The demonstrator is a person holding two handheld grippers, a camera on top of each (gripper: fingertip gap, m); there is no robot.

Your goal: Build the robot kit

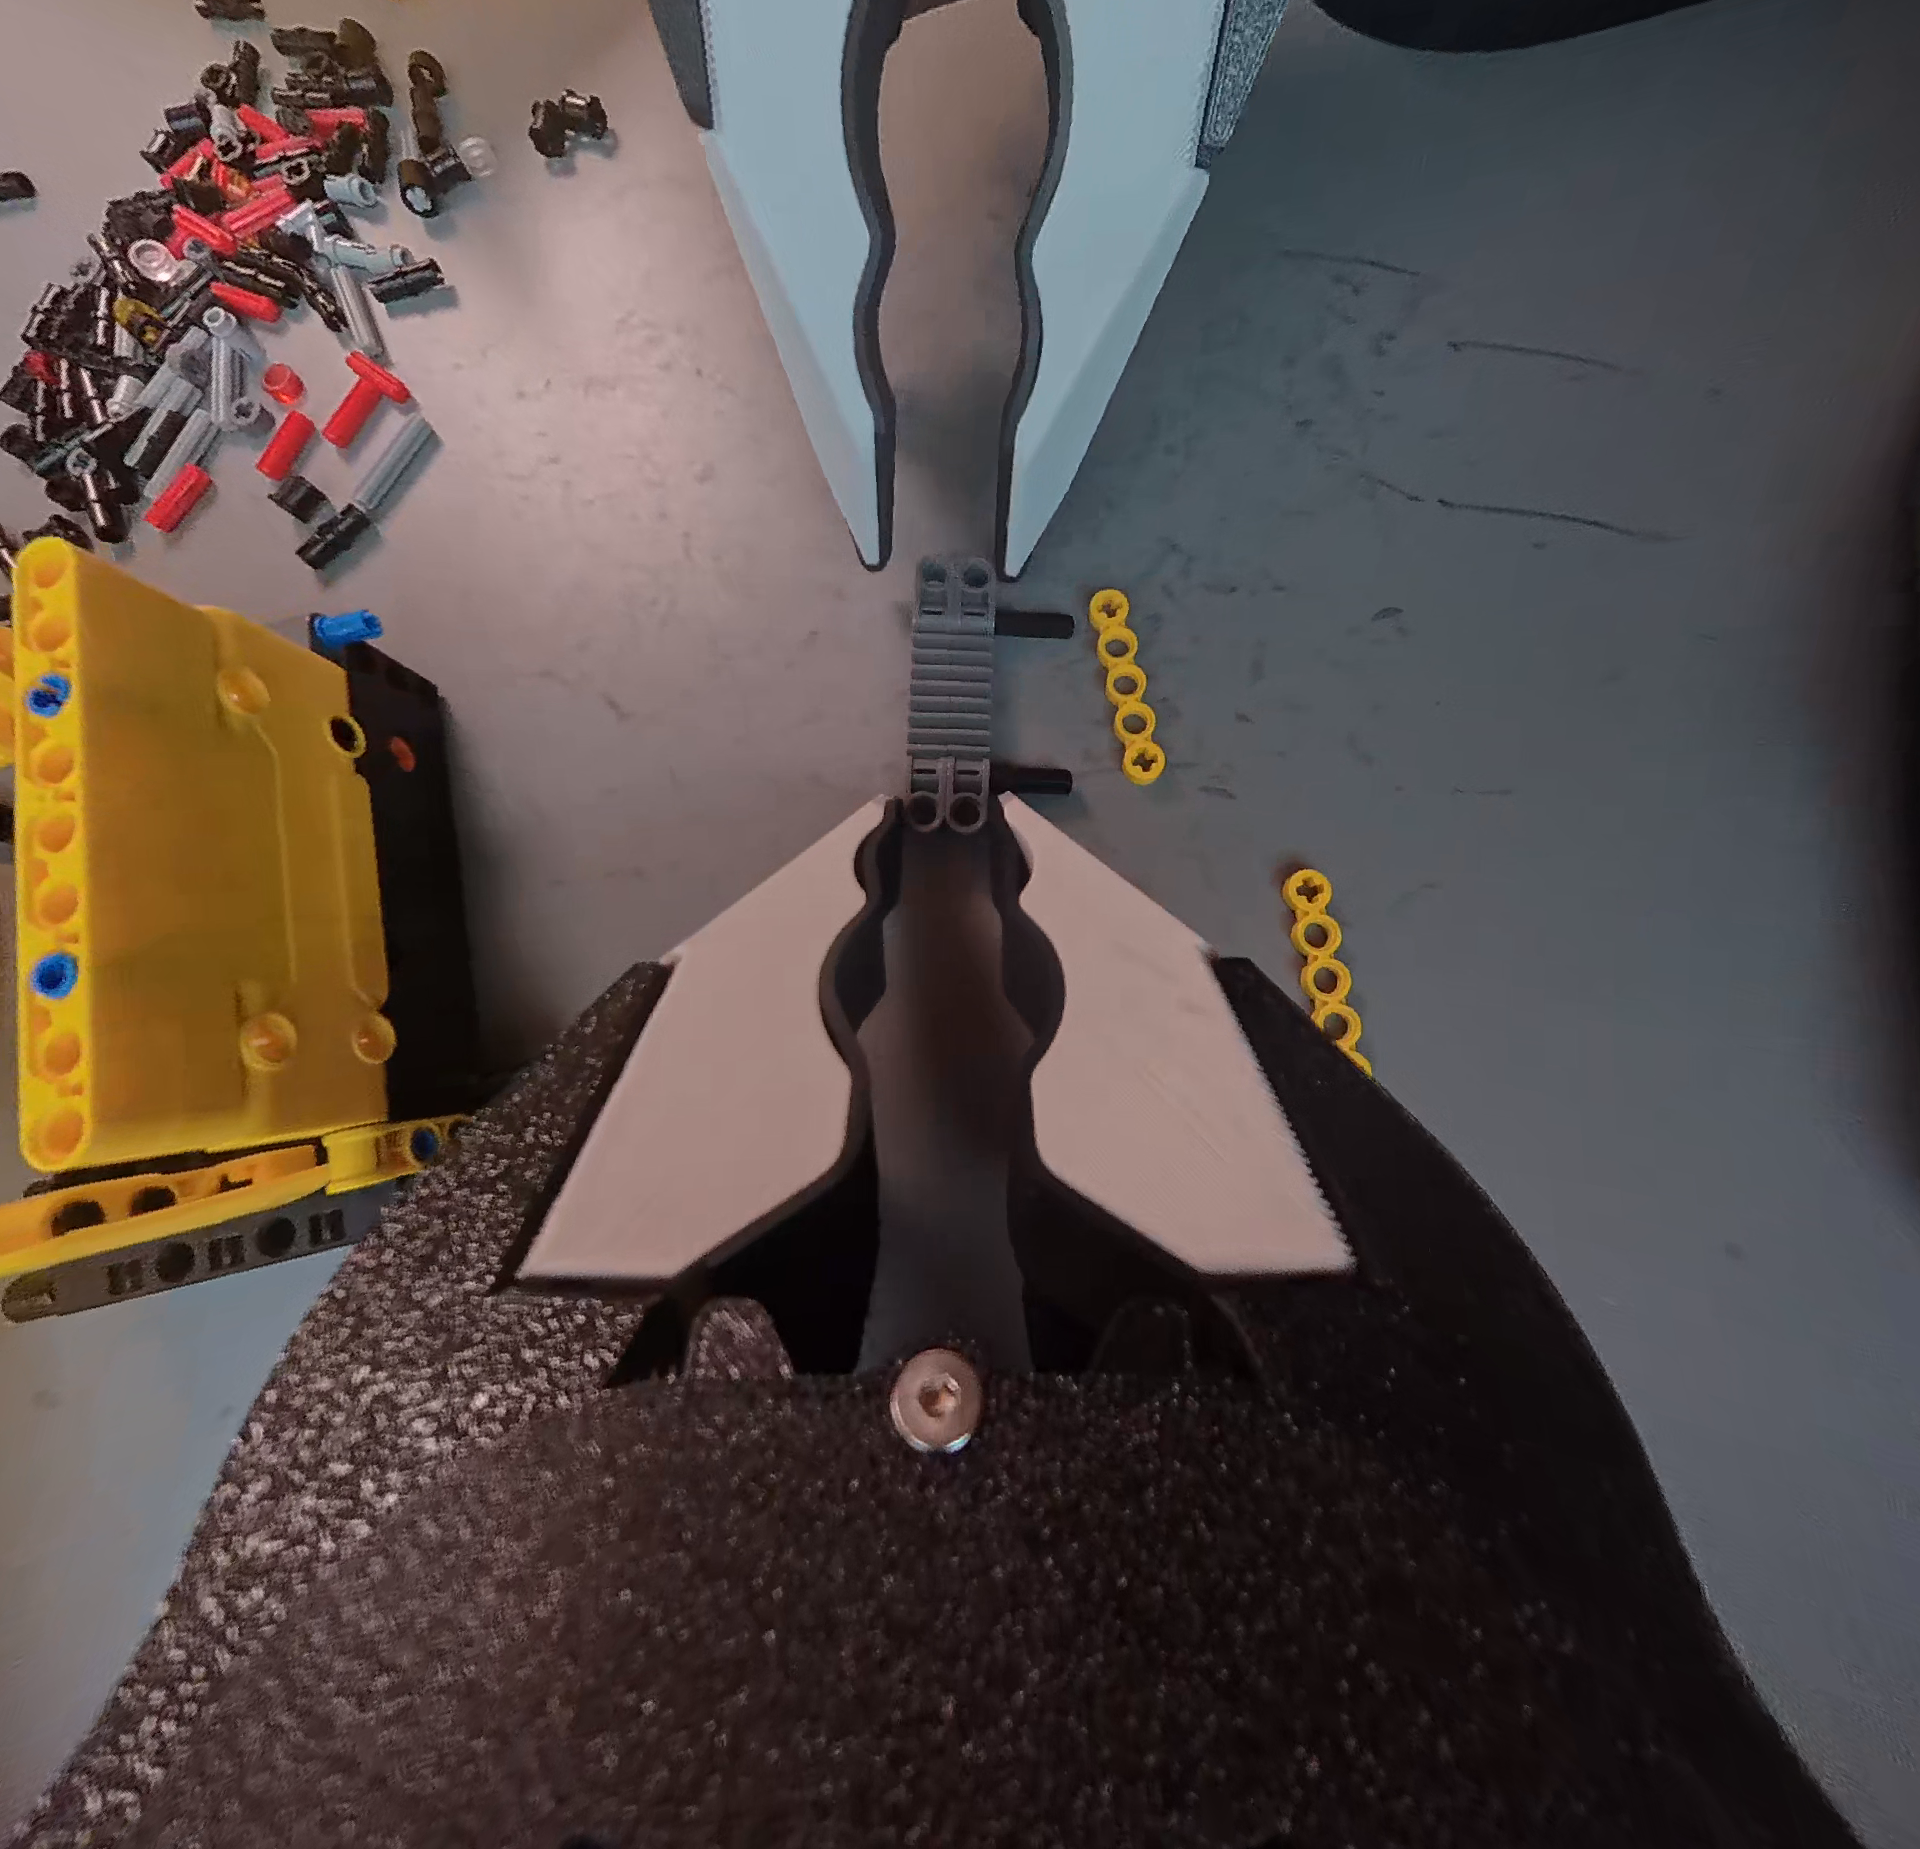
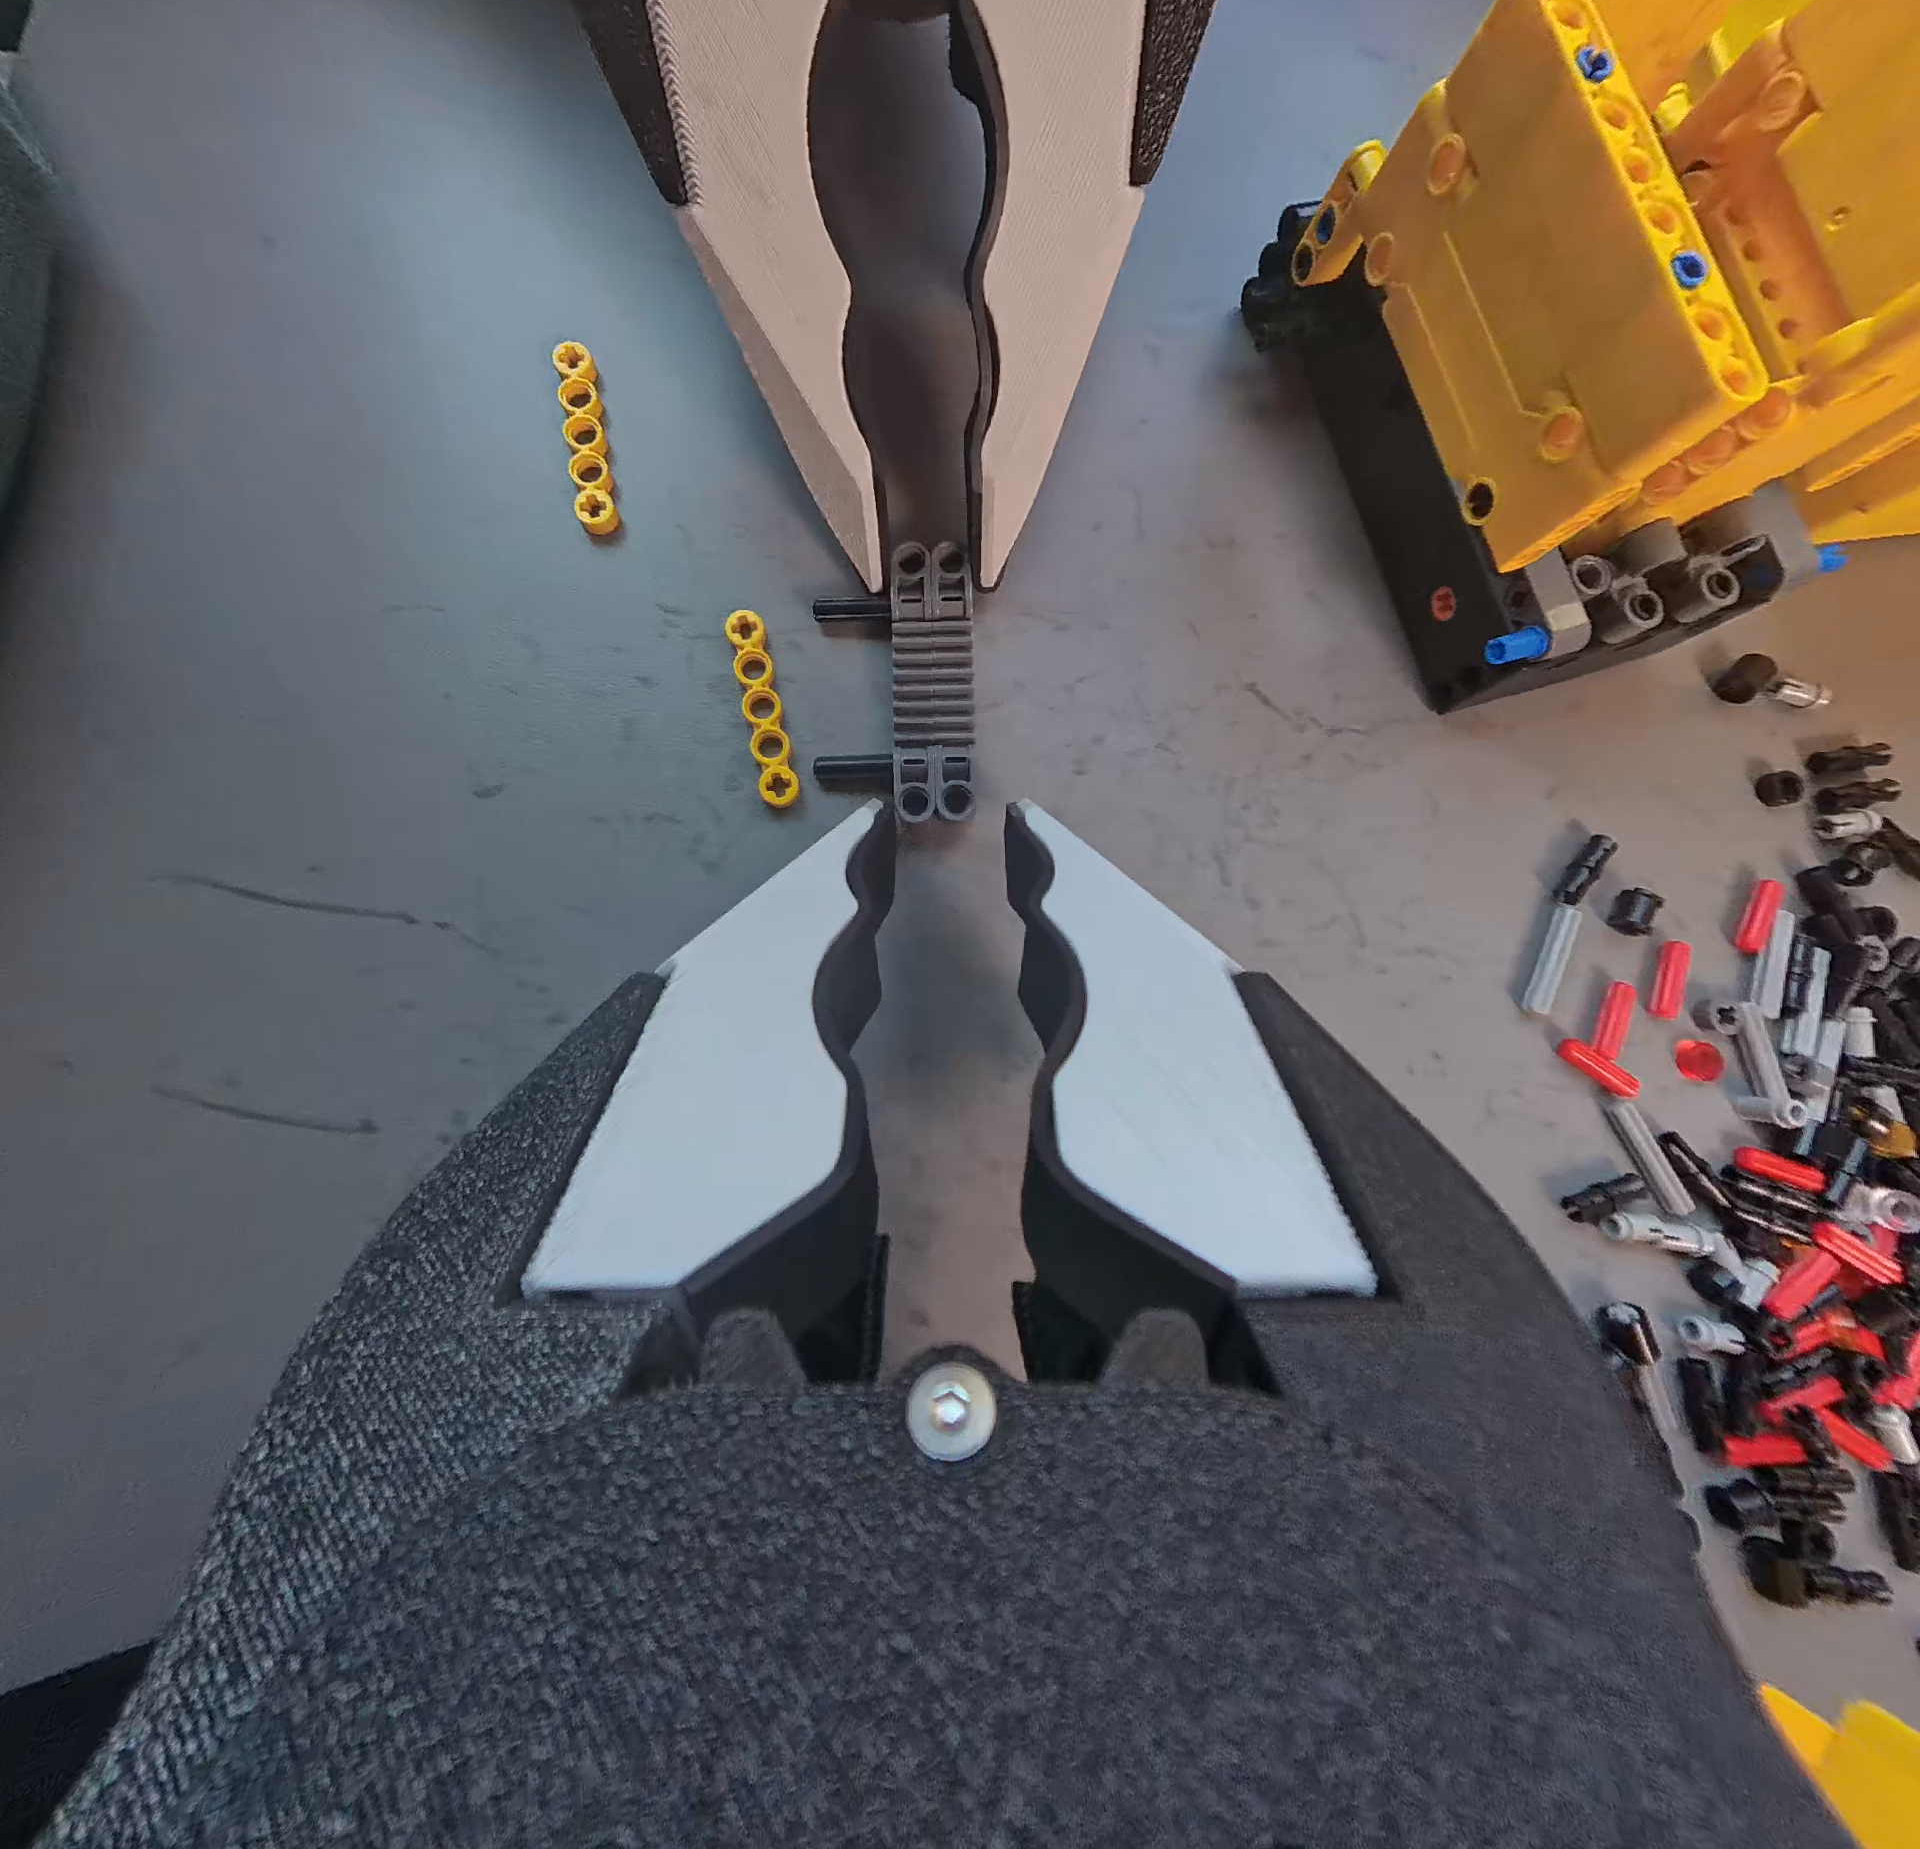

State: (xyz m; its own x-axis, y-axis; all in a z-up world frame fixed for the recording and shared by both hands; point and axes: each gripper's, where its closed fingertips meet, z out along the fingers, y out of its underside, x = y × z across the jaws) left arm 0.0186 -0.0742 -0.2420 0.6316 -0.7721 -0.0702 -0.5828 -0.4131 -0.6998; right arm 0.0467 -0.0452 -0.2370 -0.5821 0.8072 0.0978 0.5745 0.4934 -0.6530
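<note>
A grey ribbed piece (image 1: 951, 687) with two black pins (image 1: 1034, 623) sticking out of one side is held just above the grey table. My left gripper (image 1: 945, 812) is shut on its near end. My right gripper (image 1: 942, 565) faces it from the far side, and its tips stand apart on either side of the other end. In the right wrist view the right gripper (image 2: 948, 812) is open, with the ribbed piece (image 2: 933, 687) just ahead of its tips. The left gripper (image 2: 935, 568) pinches the far end.
Two yellow five-hole beams (image 1: 1127, 685) (image 1: 1325, 968) lie on the table beside the piece; both also show in the right wrist view (image 2: 762, 708) (image 2: 585, 435). A yellow and black brick model (image 1: 197, 864) (image 2: 1621, 293) stands to one side. A pile of small black, red and grey pins (image 1: 208, 272) (image 2: 1787, 1228) lies near it. Spacing between my two grippers at the tips: around 5 cm.
</note>
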